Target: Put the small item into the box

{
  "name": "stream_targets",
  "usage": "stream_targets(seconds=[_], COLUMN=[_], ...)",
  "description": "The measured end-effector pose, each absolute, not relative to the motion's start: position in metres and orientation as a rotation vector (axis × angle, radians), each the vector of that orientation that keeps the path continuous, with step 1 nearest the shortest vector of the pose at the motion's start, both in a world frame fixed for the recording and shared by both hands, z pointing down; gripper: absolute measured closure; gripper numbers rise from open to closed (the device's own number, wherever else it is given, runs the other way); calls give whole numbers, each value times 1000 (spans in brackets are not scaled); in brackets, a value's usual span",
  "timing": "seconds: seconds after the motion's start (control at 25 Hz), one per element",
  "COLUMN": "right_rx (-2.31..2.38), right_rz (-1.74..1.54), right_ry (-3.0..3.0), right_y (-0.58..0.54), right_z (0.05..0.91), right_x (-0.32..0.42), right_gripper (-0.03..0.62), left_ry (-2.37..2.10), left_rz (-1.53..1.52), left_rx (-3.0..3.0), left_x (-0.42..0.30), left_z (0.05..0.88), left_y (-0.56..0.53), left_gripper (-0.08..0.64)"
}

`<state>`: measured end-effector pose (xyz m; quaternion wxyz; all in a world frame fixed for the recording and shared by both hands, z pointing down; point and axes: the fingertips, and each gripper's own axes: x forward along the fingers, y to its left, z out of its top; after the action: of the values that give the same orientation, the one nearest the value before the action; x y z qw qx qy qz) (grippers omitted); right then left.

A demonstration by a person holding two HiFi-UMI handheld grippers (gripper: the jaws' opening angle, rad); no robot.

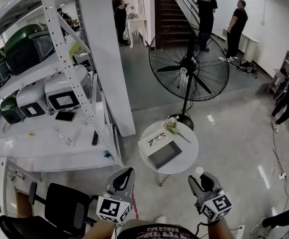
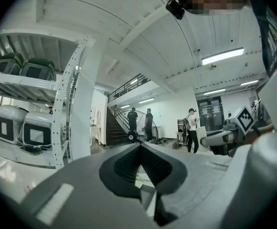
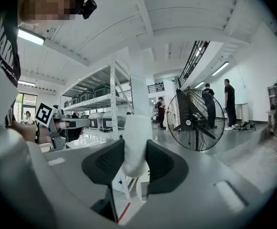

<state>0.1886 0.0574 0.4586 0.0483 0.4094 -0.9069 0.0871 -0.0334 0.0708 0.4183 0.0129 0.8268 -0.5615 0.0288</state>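
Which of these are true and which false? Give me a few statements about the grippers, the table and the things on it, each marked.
1. The right gripper is clamped on a white item. True.
2. The box on the round table is closed. False: it is open.
3. Glasses lie next to the box's opening. True.
4. The left gripper holds something too. False: its jaws are together, nothing between them.
5. The fan stands on the table. False: it stands on the floor behind it.

Grey left gripper (image 1: 126, 175), grey right gripper (image 1: 201, 179), black-padded fingers (image 3: 160, 164), white marker cubes (image 1: 113, 209), dark printed shirt (image 1: 156, 231).
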Motion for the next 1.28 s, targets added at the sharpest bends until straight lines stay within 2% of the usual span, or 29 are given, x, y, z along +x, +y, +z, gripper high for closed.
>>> stream_targets(seconds=[0.36, 0.64, 1.28], right_rx=[1142, 1122, 1281], right_rz=[288, 323, 389], right_ry=[-2794, -2785, -2722], right_y=[42, 28, -49], right_z=[467, 481, 486], right_x=[174, 153, 126], right_gripper=[425, 425, 425], left_ry=[-1870, -1847, -1603], left_rz=[220, 183, 342], left_rx=[2540, 2556, 2734], left_x=[-47, -59, -67], left_z=[427, 431, 447], left_y=[68, 59, -33], left_gripper=[558, 560, 558])
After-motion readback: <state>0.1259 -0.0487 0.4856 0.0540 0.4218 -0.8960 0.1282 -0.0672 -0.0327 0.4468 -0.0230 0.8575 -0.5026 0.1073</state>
